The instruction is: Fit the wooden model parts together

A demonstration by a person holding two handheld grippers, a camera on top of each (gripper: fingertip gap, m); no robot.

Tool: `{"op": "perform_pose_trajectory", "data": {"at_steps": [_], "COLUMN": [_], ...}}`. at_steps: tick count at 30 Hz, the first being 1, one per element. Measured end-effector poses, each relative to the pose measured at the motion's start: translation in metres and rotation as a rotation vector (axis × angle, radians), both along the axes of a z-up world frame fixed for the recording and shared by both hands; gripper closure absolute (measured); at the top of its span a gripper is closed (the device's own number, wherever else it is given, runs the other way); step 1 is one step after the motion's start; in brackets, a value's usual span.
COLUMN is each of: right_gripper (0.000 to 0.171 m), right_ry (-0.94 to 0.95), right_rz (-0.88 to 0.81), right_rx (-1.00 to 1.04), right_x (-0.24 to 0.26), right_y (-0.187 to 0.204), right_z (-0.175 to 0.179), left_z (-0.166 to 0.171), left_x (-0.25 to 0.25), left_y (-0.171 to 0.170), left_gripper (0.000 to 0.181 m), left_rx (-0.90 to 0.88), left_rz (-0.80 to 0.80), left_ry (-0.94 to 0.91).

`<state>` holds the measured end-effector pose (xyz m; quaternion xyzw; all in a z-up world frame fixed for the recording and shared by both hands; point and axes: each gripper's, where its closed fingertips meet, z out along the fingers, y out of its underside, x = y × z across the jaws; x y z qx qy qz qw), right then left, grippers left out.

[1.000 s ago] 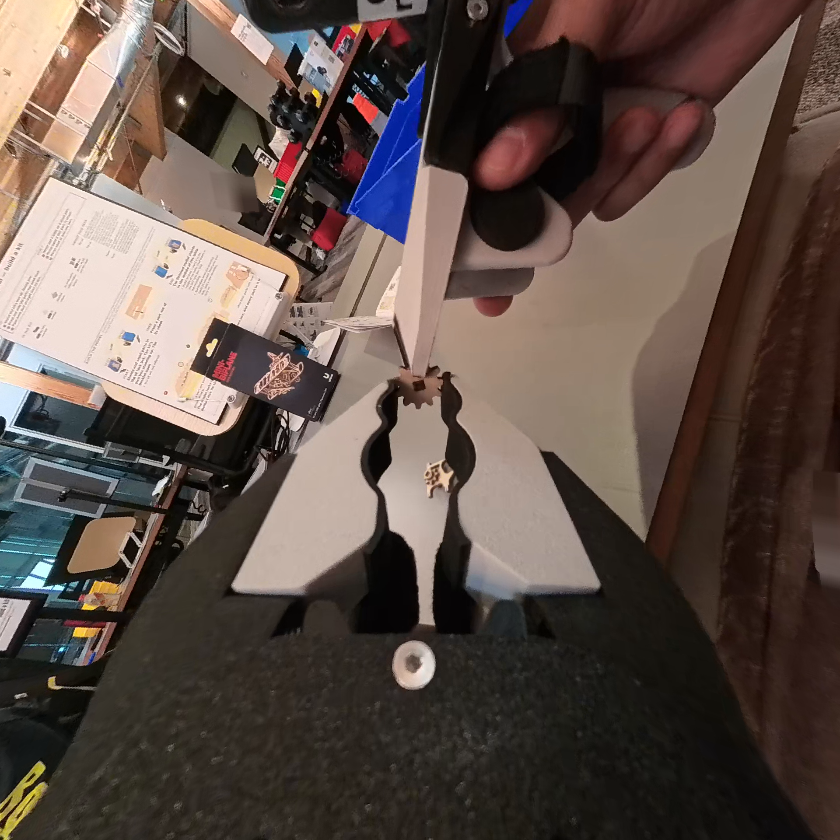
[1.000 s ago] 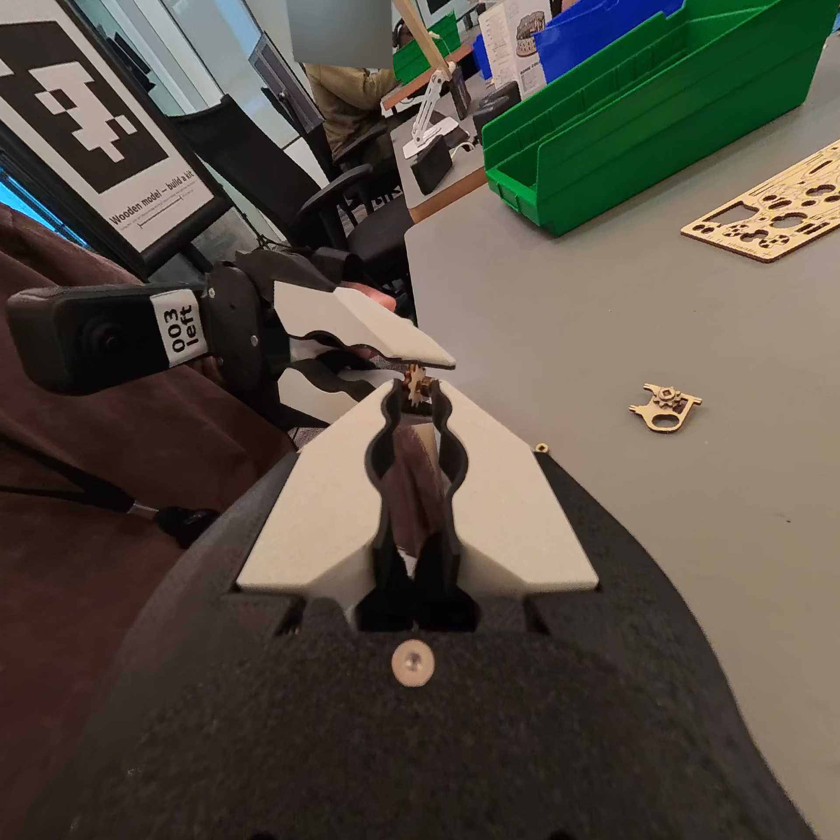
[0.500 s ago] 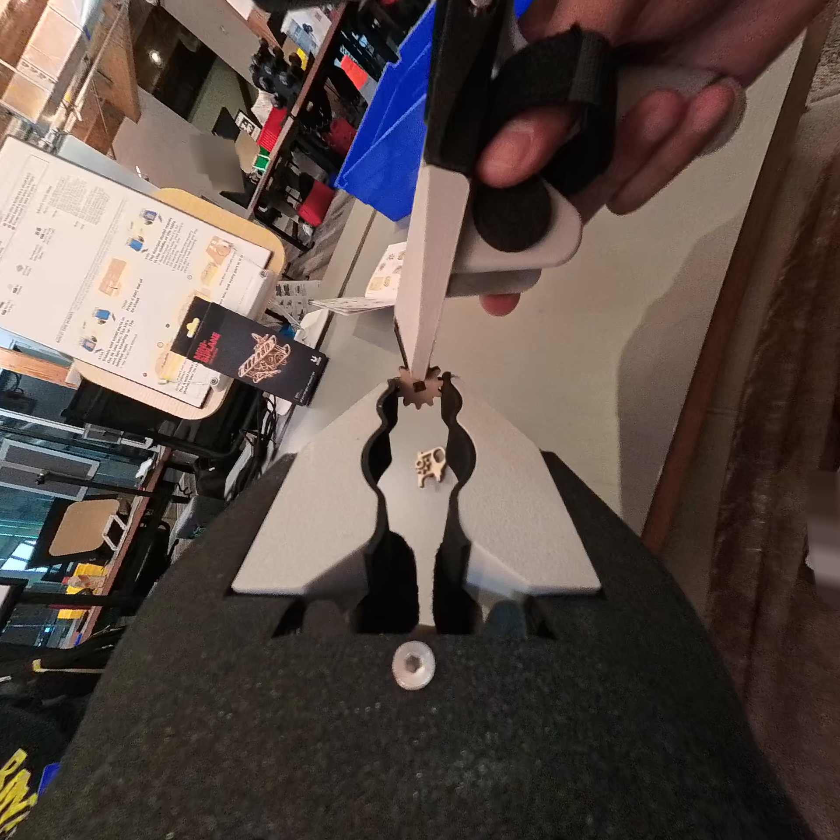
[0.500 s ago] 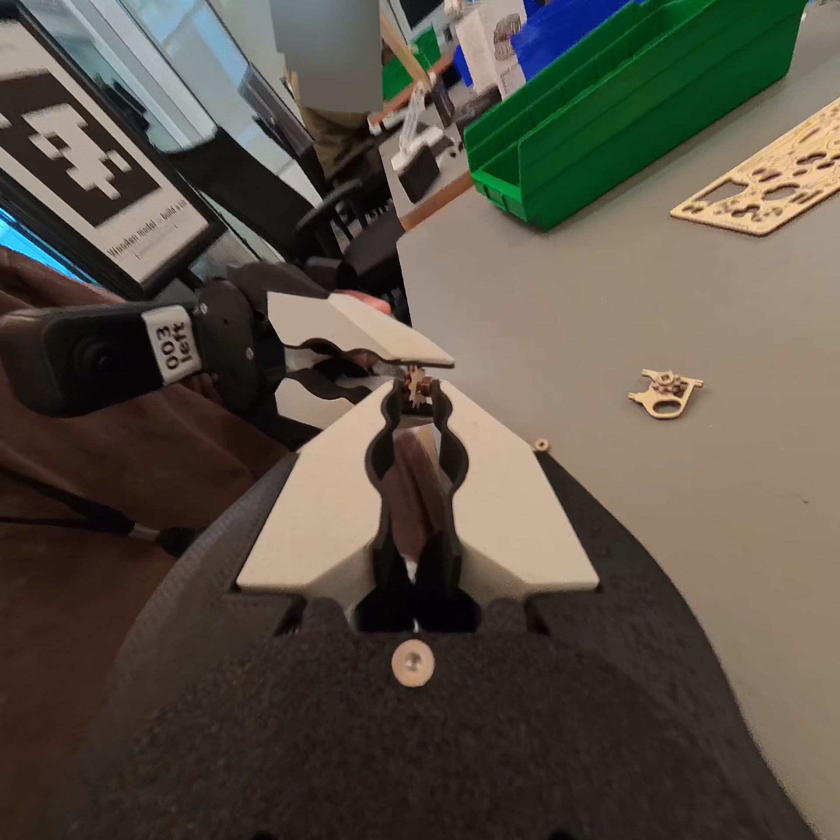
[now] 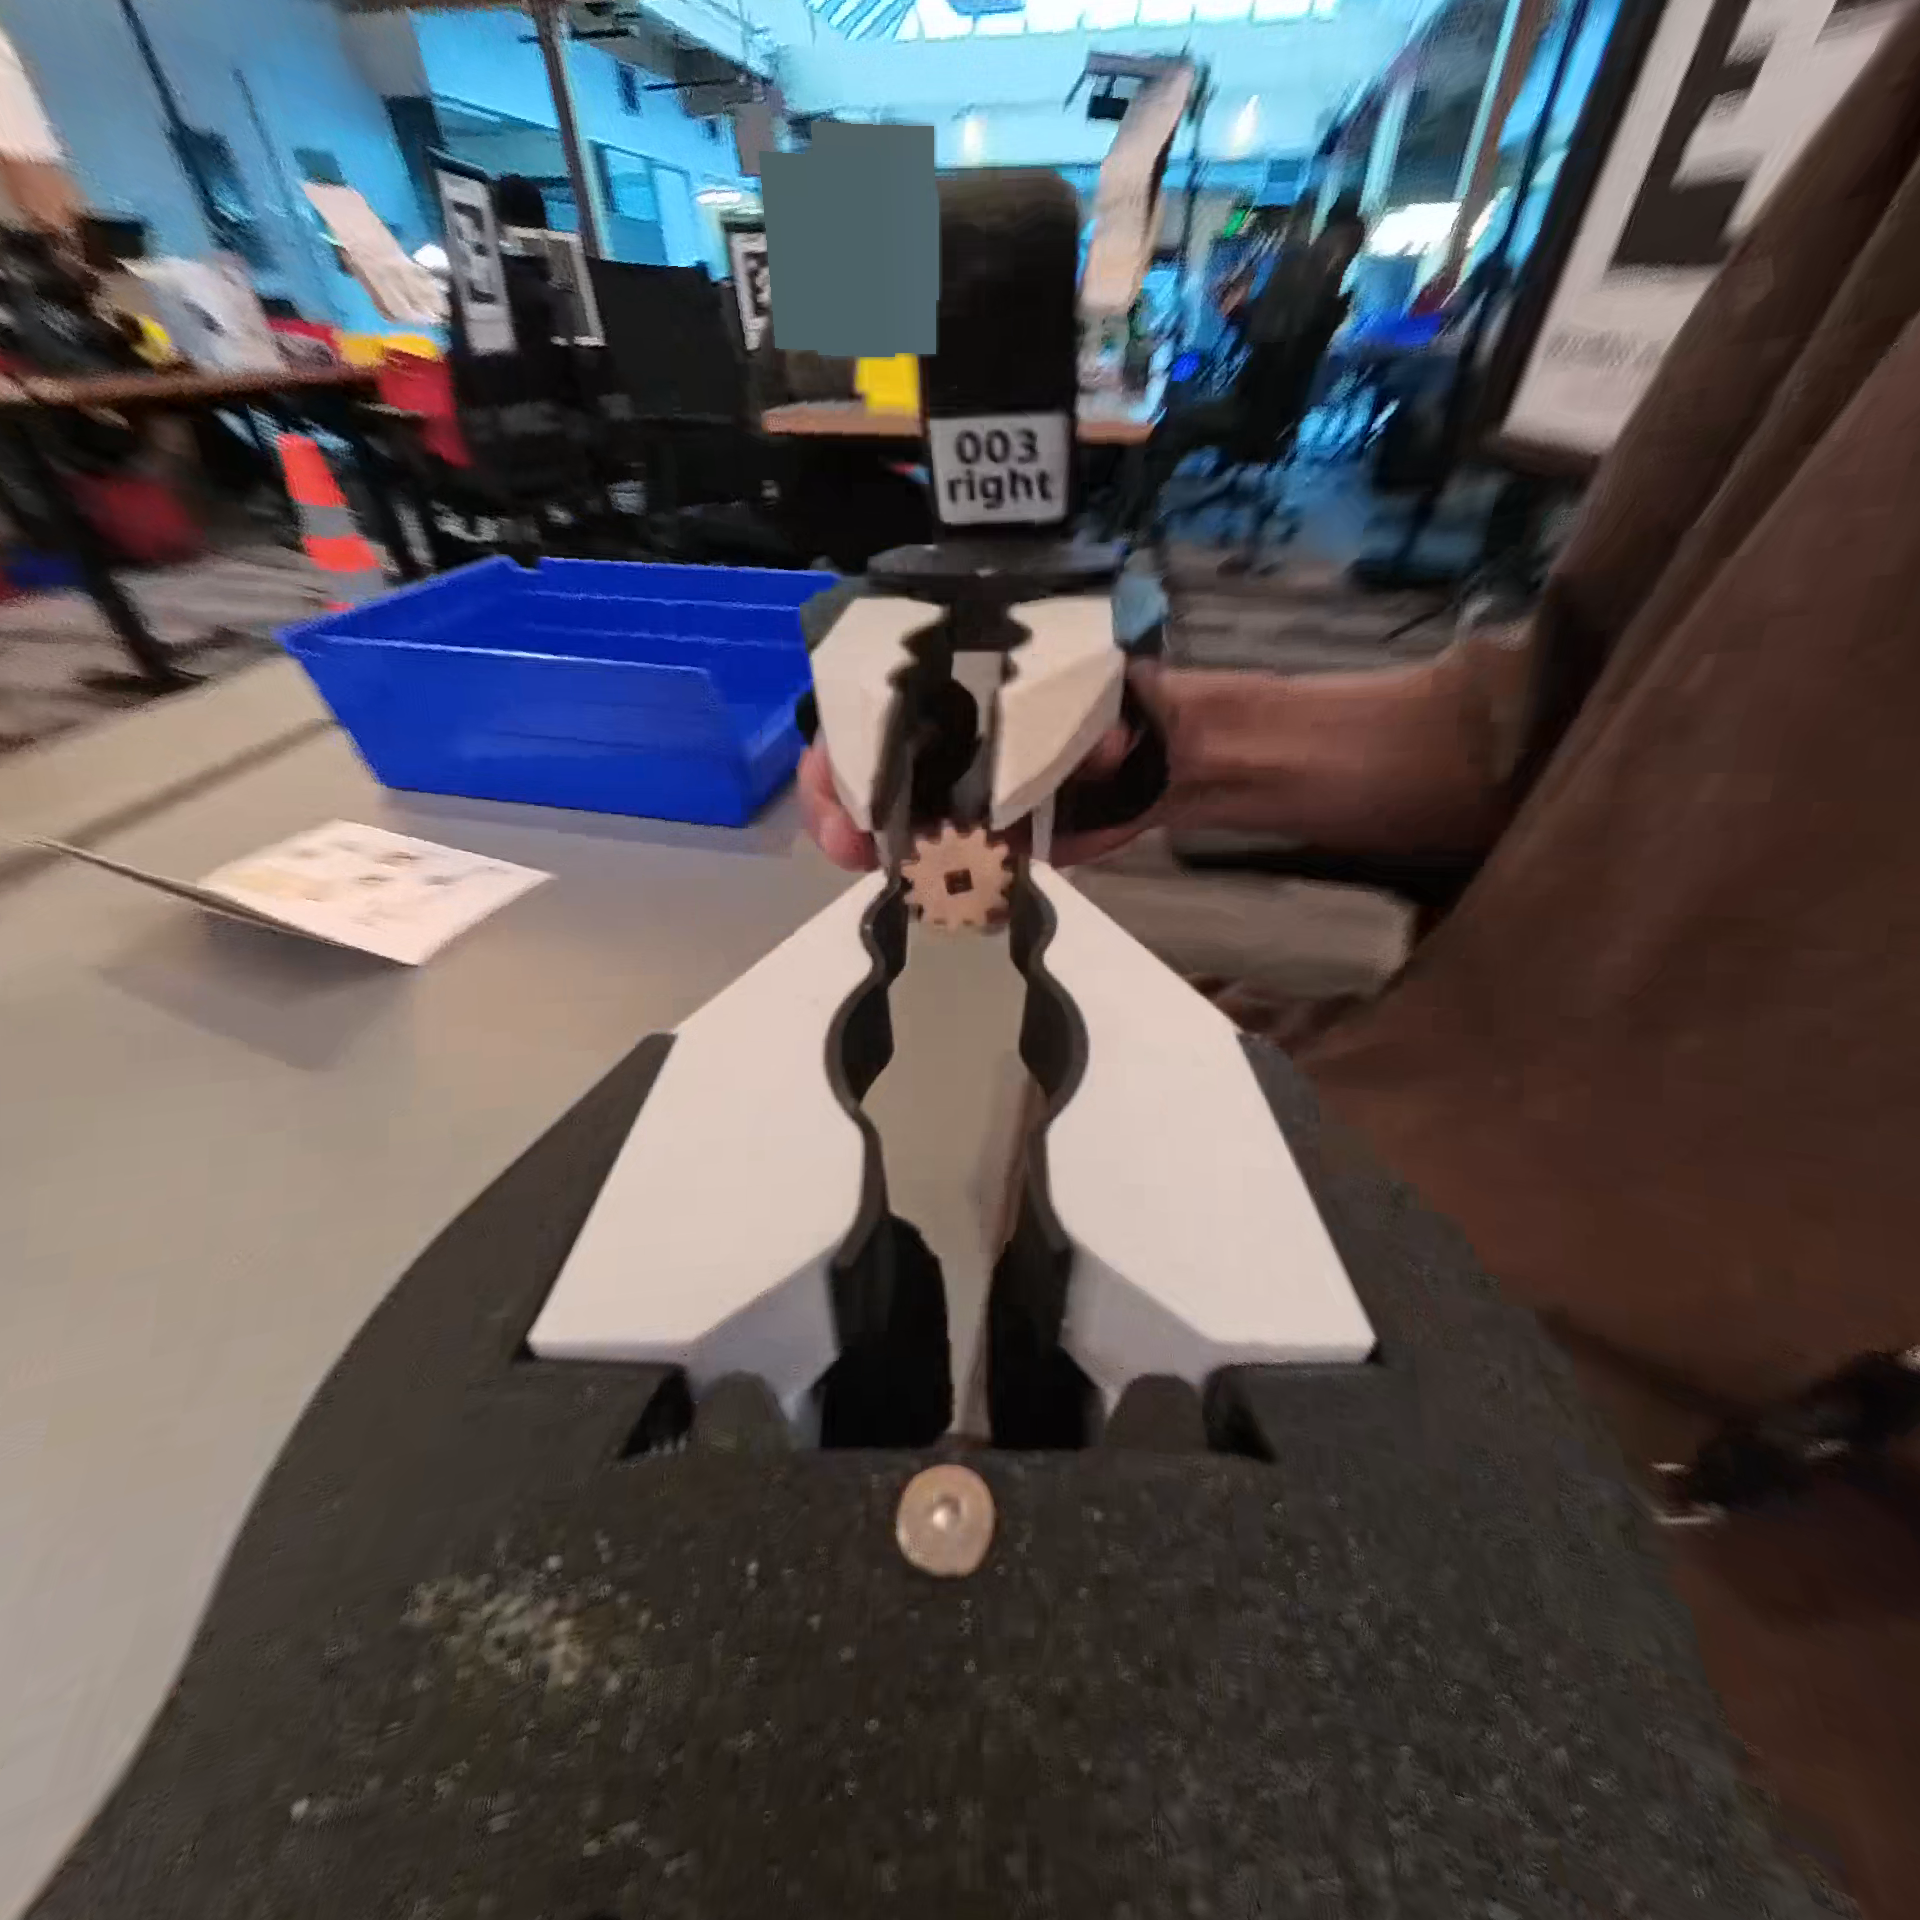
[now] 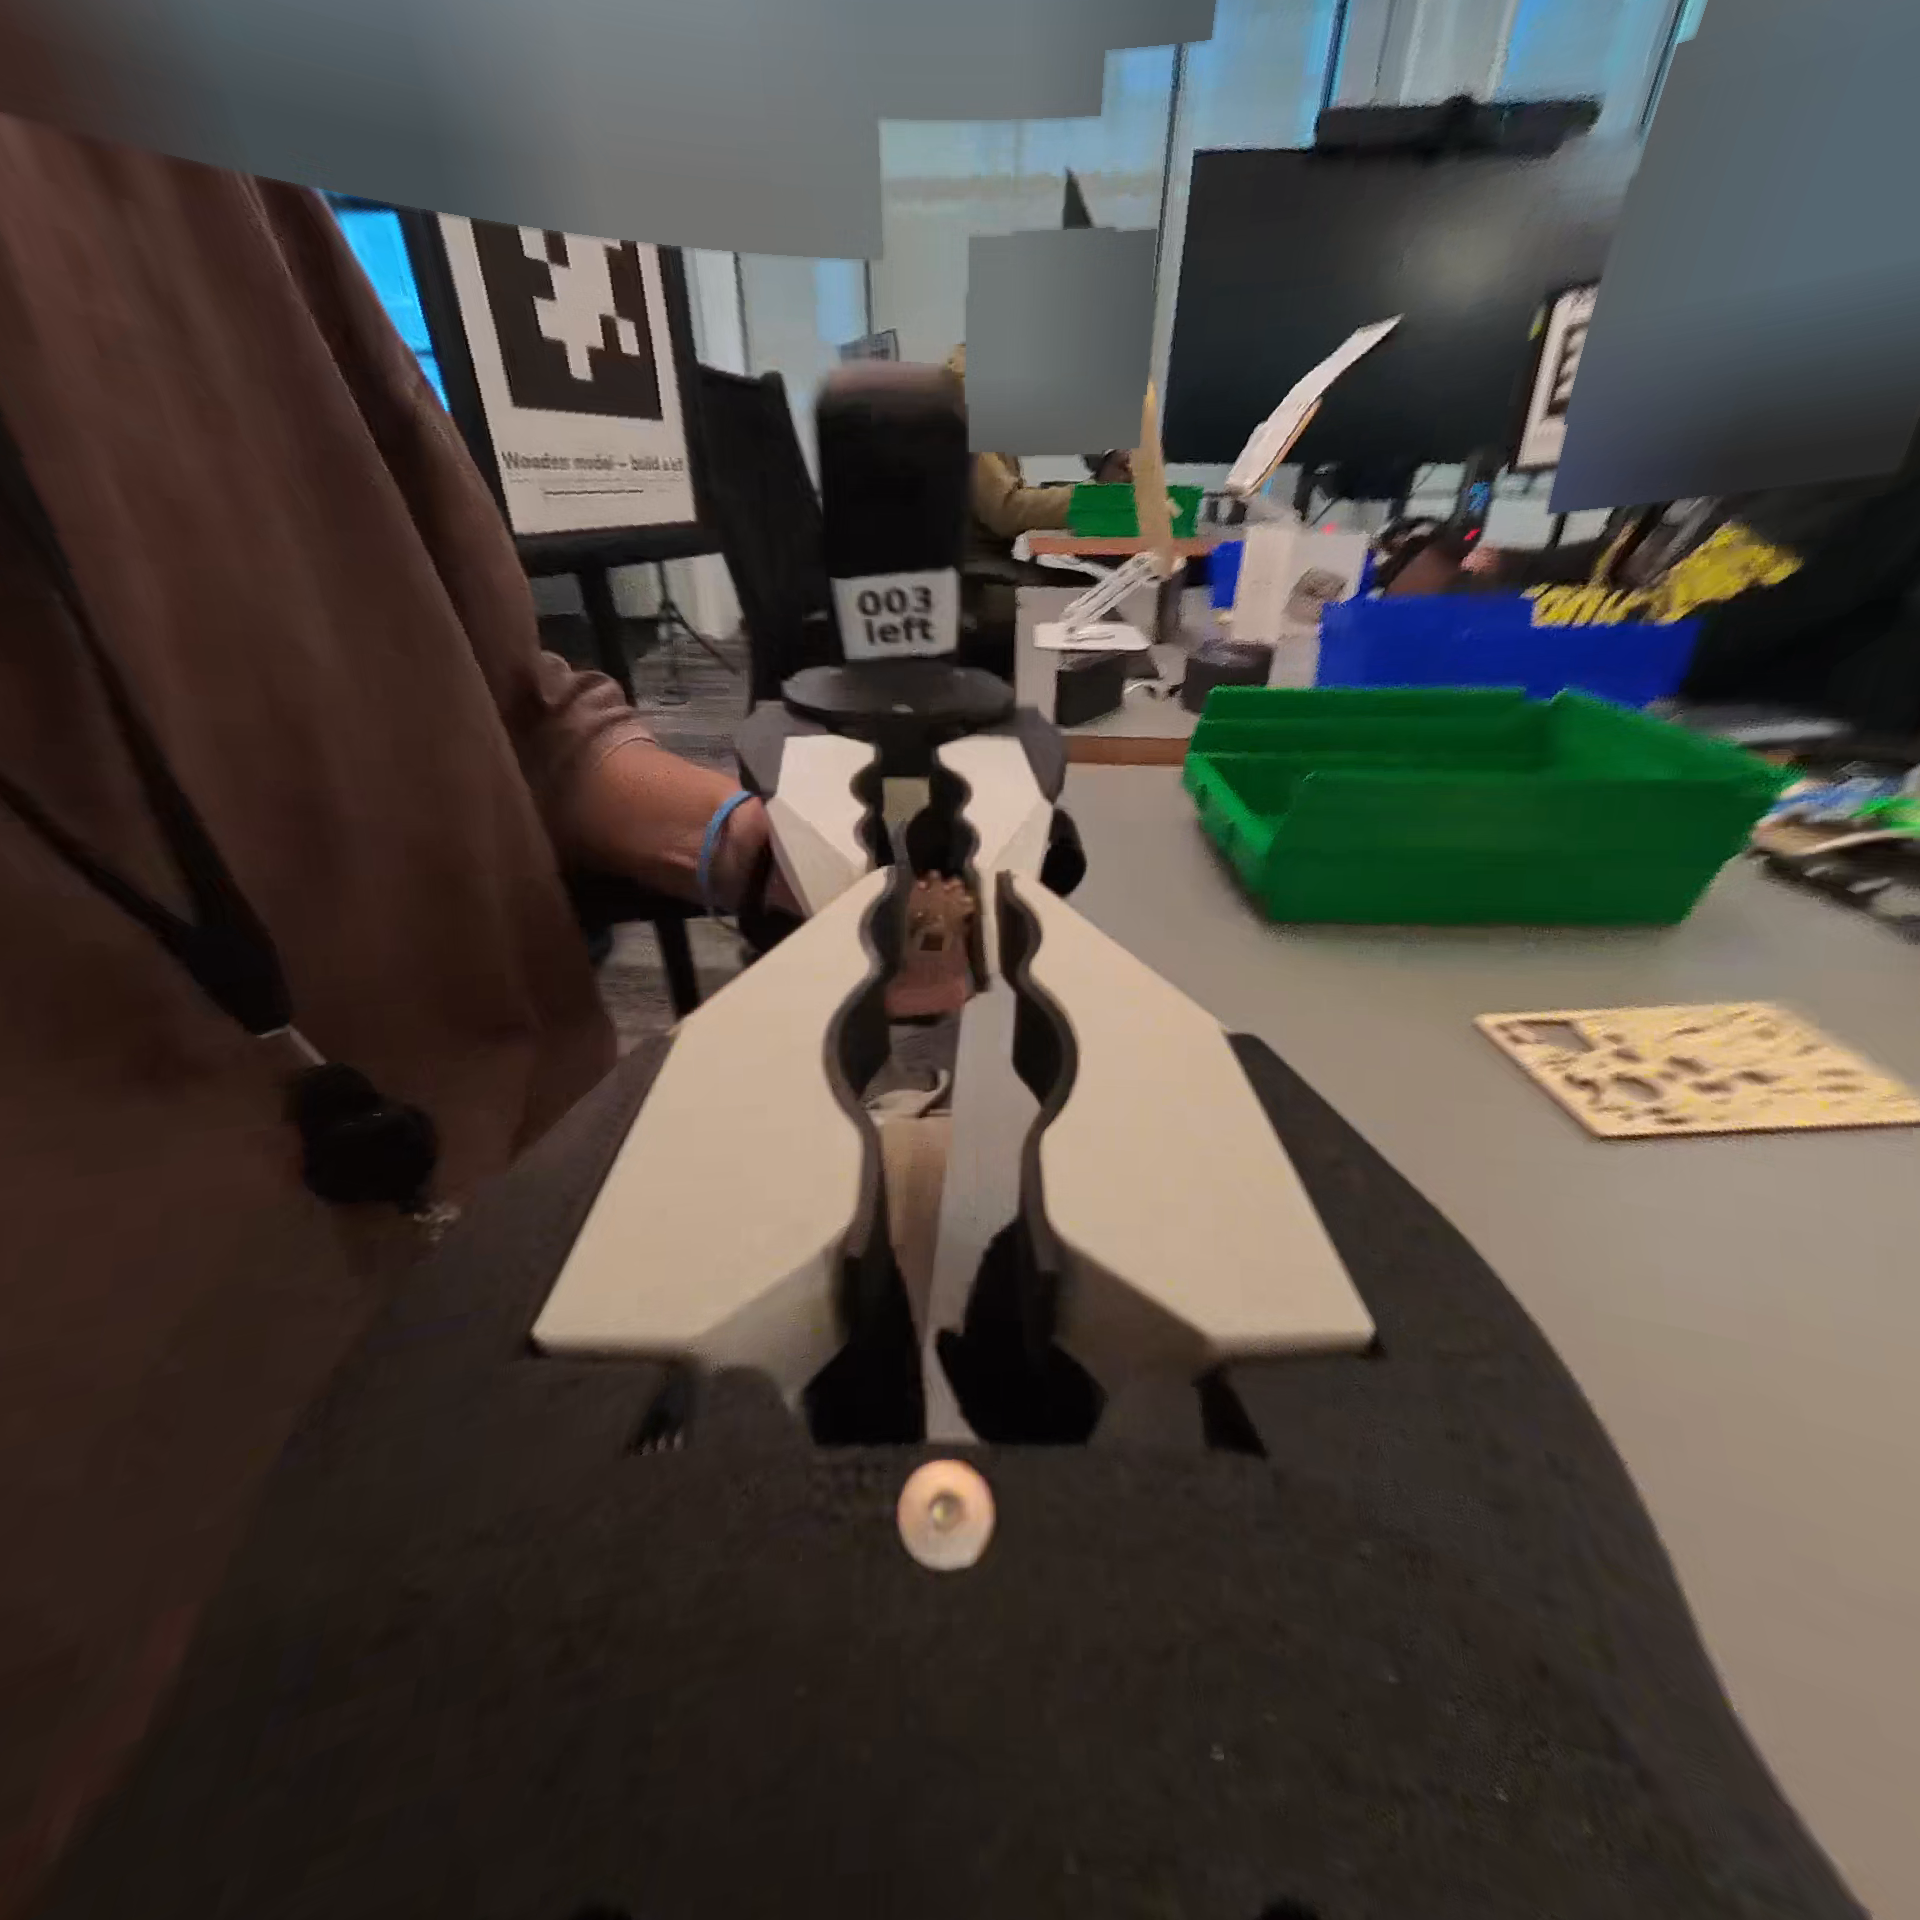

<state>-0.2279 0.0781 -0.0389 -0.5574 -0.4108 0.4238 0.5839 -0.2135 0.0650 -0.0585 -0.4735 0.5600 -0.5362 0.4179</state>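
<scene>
Rotation is the change: half a second ago the left wrist view looked steeply across the desk, with the right tool entering from the top of the frame; now both tools face each other level, tip to tip, near the desk edge.

The small pale wooden gear with a square centre hole (image 5: pixel 956 883) sits at frame centre, pinched narrowly between the tips of the left tool (image 5: pixel 956 902), as before. The right tool (image 6: pixel 940 914) stands nearly closed; in its own view a small brown wooden part (image 6: pixel 938 920) shows between its tips, though blur leaves it unclear whether it grips that part or merely touches it.

The grey desk (image 5: pixel 208 1091) carries a blue plastic bin (image 5: pixel 561 717) at middle left. The cut-out plywood sheet (image 6: pixel 1694 1075) lies at middle right, beside a green plastic bin (image 6: pixel 1455 831).

Judging from this, the joining of gear and mating piece is under way, not finished, and the turn probably gives a better line for pressing them together.
</scene>
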Motion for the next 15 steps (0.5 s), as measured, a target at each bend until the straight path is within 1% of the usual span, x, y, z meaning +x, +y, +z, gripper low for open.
{"op": "perform_pose_trajectory", "data": {"at_steps": [2, 5, 10, 11, 15], "right_gripper": [0.154, 0.154, 0.158, 0.156, 0.156], "right_ry": [-0.036, -0.113, -0.159, -0.173, -0.197], "right_rz": [0.017, 0.018, -0.04, -0.048, -0.075], "right_rx": [0.039, 0.081, 0.179, 0.19, 0.233], "right_x": [0.003, 0.005, -0.003, -0.005, -0.006], "right_y": [-0.007, -0.01, -0.008, -0.007, -0.007], "right_z": [0.002, -0.003, -0.002, -0.003, 0.0], "left_z": [0.008, 0.018, 0.02, 0.021, 0.019], "left_x": [-0.003, -0.006, -0.008, -0.008, -0.007], "left_y": [-0.009, -0.012, -0.013, -0.012, -0.006], "left_gripper": [0.163, 0.163, 0.163, 0.164, 0.164], "left_rx": [-0.175, -0.339, -0.45, -0.472, -0.511], "left_rz": [-0.119, -0.197, -0.251, -0.256, -0.244], "left_ry": [-0.022, -0.057, -0.06, -0.064, -0.057]}}
